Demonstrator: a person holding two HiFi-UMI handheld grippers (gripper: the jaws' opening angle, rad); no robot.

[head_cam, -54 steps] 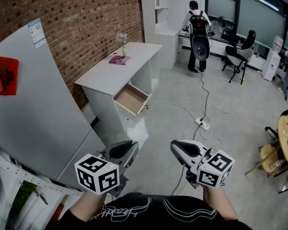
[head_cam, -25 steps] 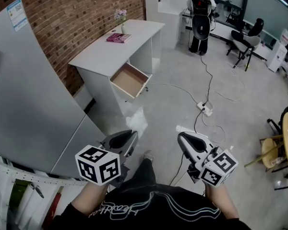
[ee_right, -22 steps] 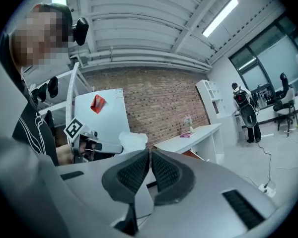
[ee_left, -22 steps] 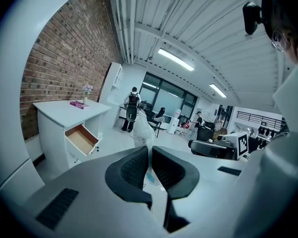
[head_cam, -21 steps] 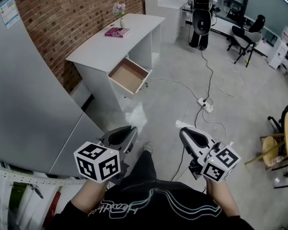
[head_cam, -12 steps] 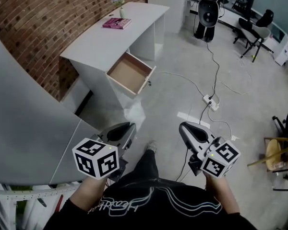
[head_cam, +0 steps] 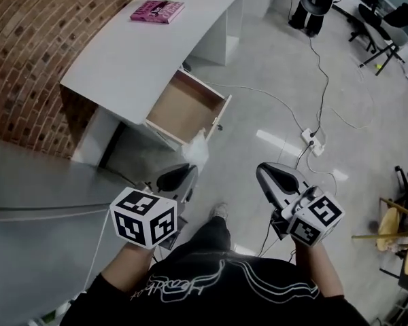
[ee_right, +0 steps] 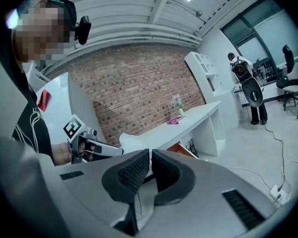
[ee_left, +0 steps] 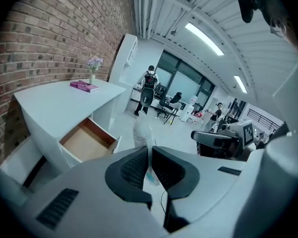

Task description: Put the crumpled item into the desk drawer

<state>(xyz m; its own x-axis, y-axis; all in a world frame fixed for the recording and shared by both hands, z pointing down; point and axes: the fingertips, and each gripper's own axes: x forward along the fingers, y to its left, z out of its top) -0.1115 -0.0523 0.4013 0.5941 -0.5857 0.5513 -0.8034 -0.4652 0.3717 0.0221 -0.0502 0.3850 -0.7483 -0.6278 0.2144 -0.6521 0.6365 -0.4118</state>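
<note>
The crumpled item (head_cam: pixel 196 151), a whitish translucent wad, sticks up from my left gripper (head_cam: pixel 181 173), which is shut on it. In the left gripper view the crumpled item (ee_left: pixel 142 131) rises between the pads of the left gripper (ee_left: pixel 150 153). Ahead stands the white desk (head_cam: pixel 132 60) with its drawer (head_cam: pixel 185 107) pulled open and bare inside; the drawer (ee_left: pixel 87 142) lies below and left of the jaws. My right gripper (head_cam: pixel 265 172) hangs beside it to the right, shut and holding nothing. From the right gripper (ee_right: pixel 150 158) I see the left gripper (ee_right: pixel 92 148) and the crumpled item (ee_right: pixel 131 142).
A pink book (head_cam: pixel 156 10) and a small flower vase (ee_left: pixel 92 77) sit on the desk top. The brick wall (head_cam: pixel 27 32) is behind it, a grey panel (head_cam: pixel 34 243) at my left. A power strip (head_cam: pixel 311 141) and cables lie on the floor. A person (ee_left: pixel 148 86) stands far back.
Both grippers and the head view have come much closer to the desk; the open drawer now lies just ahead of the left gripper. The crumpled item stays held.
</note>
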